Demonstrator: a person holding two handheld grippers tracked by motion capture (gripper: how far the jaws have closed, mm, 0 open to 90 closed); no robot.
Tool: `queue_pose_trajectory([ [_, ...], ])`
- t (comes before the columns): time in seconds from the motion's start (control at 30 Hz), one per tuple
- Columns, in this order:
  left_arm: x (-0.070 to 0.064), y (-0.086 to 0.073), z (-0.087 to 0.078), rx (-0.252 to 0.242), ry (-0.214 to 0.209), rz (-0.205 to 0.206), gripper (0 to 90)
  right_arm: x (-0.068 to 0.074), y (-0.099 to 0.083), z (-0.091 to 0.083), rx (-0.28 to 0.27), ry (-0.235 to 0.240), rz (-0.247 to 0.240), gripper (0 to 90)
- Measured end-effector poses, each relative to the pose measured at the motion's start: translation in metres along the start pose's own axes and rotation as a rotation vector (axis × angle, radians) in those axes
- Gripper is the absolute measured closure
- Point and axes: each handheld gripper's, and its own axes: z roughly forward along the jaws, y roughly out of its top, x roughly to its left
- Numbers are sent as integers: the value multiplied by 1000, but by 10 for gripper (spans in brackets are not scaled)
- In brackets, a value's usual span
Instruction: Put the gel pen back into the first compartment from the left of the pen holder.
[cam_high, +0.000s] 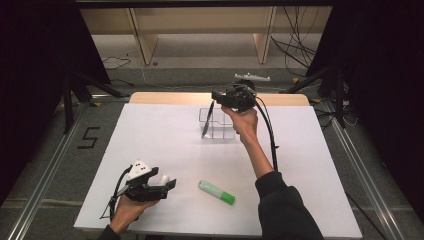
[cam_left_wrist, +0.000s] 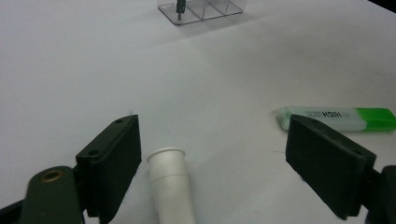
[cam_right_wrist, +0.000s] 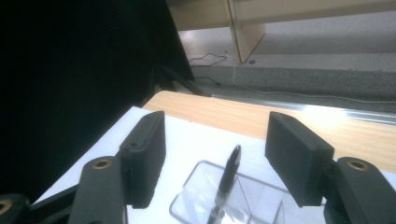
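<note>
Near the table's (cam_high: 150, 130) left edge, the left gripper (cam_left_wrist: 212, 163) gapes wide around a white tube (cam_left_wrist: 172, 186) — light, stiff, likely slippery; grip mid-barrel. Right gripper (cam_right_wrist: 215, 156), wide, hovers over the far clear organizer (cam_right_wrist: 205, 196) holding a dark pen (cam_right_wrist: 229, 179).

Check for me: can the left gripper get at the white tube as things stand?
Probably yes. The left gripper is open, the white tube lies on the table between its jaws, and nothing blocks it.

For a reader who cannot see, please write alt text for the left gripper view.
Two open black jaws frame a white tube lying on the white table. A green highlighter lies to the right, and a clear organizer holding a dark pen stands far back.
</note>
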Motion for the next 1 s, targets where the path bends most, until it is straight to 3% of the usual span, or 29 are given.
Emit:
queue_pose_trajectory([
  [0.23,0,0,0,-3,0,-3,180,0,-18,-24,64,65,-55,347],
  [0.47,-1,0,0,-14,-1,-11,176,6,-43,-44,150,117,-115,234],
  [0.8,0,1,-1,-19,-9,-25,174,14,-67,-61,209,161,-144,184],
  [1.0,1,1,-1,-26,-22,-37,173,23,-87,-69,279,153,-194,189],
])
